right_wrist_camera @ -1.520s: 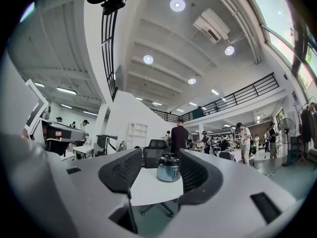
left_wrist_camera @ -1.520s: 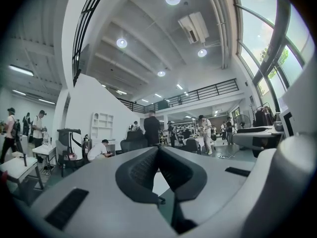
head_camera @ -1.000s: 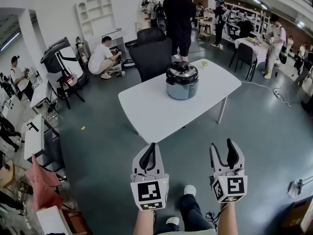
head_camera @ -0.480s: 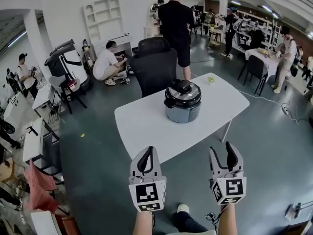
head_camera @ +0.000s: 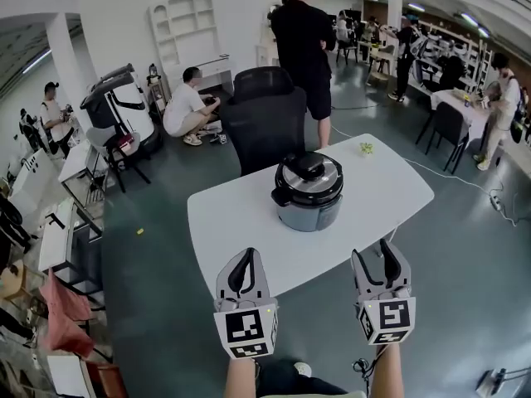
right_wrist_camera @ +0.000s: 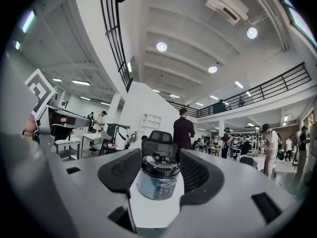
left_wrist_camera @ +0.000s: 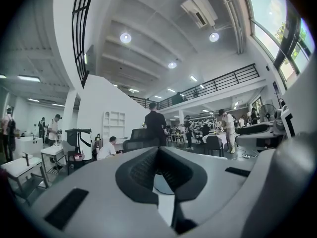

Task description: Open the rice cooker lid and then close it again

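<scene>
The rice cooker [head_camera: 308, 191], grey-blue with a black lid that is down, stands in the middle of a white table [head_camera: 236, 222]. Both grippers are held level in front of the table's near edge, well short of the cooker. My left gripper [head_camera: 246, 264] has its fingertips together with nothing in it; in the left gripper view its jaws [left_wrist_camera: 157, 150] meet at the tips. My right gripper [head_camera: 377, 259] stands open and empty. In the right gripper view the cooker [right_wrist_camera: 157, 180] shows straight ahead through the gap of the right gripper [right_wrist_camera: 159, 155].
A black office chair [head_camera: 265, 114] stands at the table's far side, with a person in black [head_camera: 303, 40] standing behind it. Another person crouches [head_camera: 184, 106] at the back left. A small green thing [head_camera: 366, 148] lies on the table's far right corner. Desks line the left wall.
Both grippers have travelled forward toward the table, so the table and cooker sit nearer and lower in the head view. The jaws stand as before.
</scene>
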Demonstrator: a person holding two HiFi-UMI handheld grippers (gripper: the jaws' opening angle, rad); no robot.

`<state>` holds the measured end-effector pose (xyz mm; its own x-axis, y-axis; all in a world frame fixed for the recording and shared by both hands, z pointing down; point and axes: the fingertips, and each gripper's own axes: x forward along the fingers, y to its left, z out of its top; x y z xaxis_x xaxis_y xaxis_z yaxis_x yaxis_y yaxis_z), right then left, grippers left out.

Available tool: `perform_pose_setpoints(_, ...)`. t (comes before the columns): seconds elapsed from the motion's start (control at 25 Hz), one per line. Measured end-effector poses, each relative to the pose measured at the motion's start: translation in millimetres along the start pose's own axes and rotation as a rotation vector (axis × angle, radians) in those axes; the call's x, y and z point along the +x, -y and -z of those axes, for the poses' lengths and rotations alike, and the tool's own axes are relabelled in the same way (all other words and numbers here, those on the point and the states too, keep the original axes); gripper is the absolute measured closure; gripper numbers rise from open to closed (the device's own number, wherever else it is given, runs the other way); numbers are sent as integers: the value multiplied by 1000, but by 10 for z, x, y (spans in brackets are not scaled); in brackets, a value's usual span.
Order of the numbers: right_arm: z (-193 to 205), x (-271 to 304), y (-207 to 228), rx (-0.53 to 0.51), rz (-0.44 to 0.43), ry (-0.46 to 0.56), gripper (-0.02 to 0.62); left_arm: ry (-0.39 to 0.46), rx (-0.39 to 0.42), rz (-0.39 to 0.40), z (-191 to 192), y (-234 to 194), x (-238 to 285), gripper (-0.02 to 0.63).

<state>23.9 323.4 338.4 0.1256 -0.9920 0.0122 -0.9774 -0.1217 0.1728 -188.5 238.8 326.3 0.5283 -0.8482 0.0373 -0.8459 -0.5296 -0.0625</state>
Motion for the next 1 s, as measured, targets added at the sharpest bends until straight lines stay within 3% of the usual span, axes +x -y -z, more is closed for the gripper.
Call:
perform_pose_setpoints(0.4,240,915,332,7,-42,-23,333,-28,11,-11,77,33,989,592)
perform_pose_setpoints(1.0,252,3105,784,-24,-100,-63,333,-47,-3,-5,16,-340,3165,592)
